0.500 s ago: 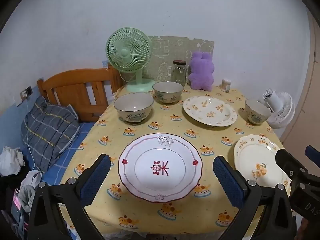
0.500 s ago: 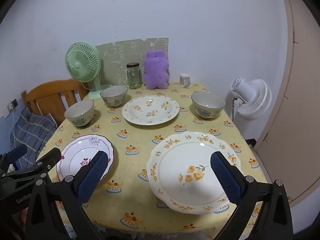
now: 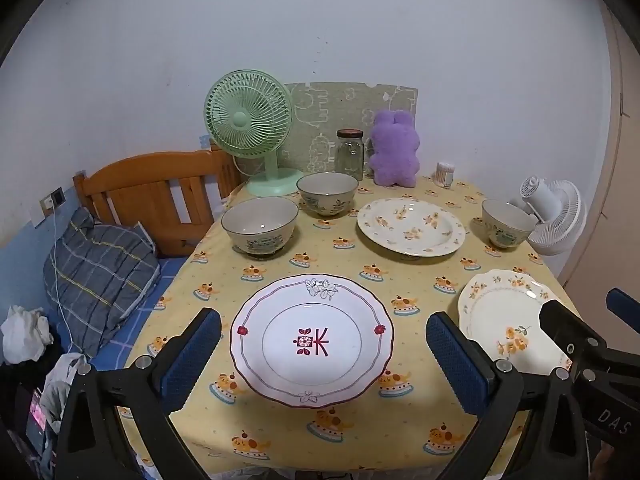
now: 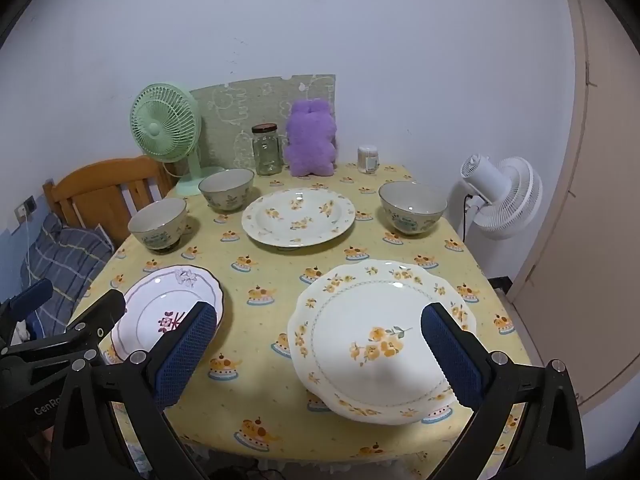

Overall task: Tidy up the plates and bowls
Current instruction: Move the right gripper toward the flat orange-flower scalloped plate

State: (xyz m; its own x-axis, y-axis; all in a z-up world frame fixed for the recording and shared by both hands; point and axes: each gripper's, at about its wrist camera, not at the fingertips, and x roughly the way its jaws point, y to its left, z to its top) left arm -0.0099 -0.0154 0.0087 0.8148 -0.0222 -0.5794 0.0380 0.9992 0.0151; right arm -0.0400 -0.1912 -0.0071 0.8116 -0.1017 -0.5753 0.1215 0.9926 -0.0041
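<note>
Nothing looks sorted yet: three plates and three bowls lie spread singly over the table, none stacked, so all the gathering is left to do (my reading). The left gripper hovers with its fingers spread wide and empty, the red-trimmed plate lying on the cloth between and beyond them, untouched. The right gripper is likewise wide and empty, framing the flowered plate at the near right, also apart from it.
</note>
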